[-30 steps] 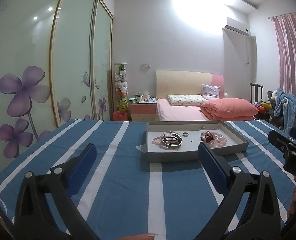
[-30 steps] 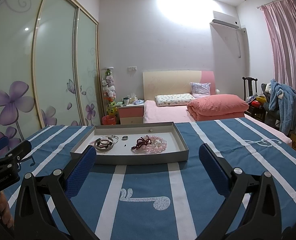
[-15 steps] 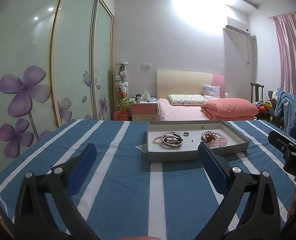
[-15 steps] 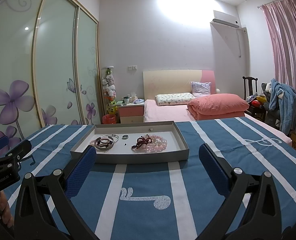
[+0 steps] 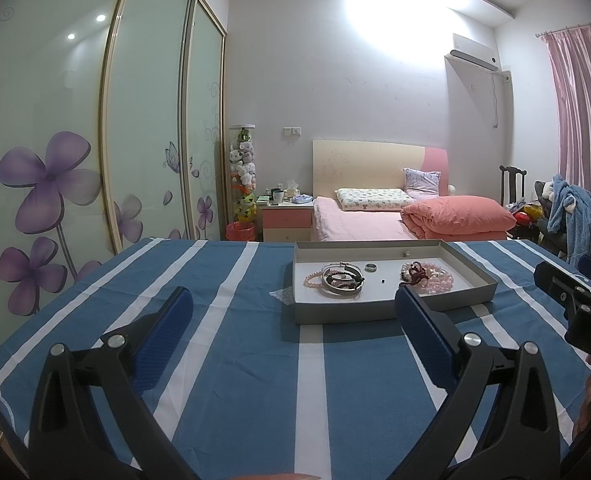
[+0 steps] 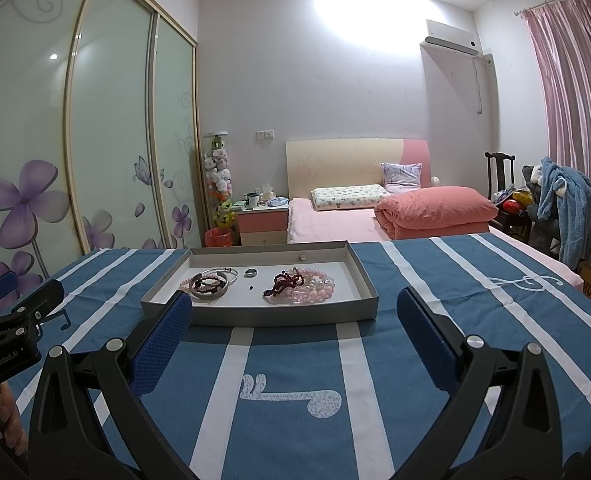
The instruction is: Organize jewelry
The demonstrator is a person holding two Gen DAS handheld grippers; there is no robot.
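A shallow grey tray sits on the blue striped tablecloth. In it lie silver bangles with dark beads, a small ring, a tiny dark stud, a dark red bead string on pink bead bracelets, and a small earring at the back. My left gripper is open and empty, short of the tray. My right gripper is open and empty, just before the tray's front wall.
The tablecloth covers the table all around the tray. The right gripper shows at the left view's right edge; the left gripper shows at the right view's left edge. A bed and wardrobe doors stand beyond.
Both grippers have drifted very slightly; the tray and jewelry have not moved. Both stay open and empty.
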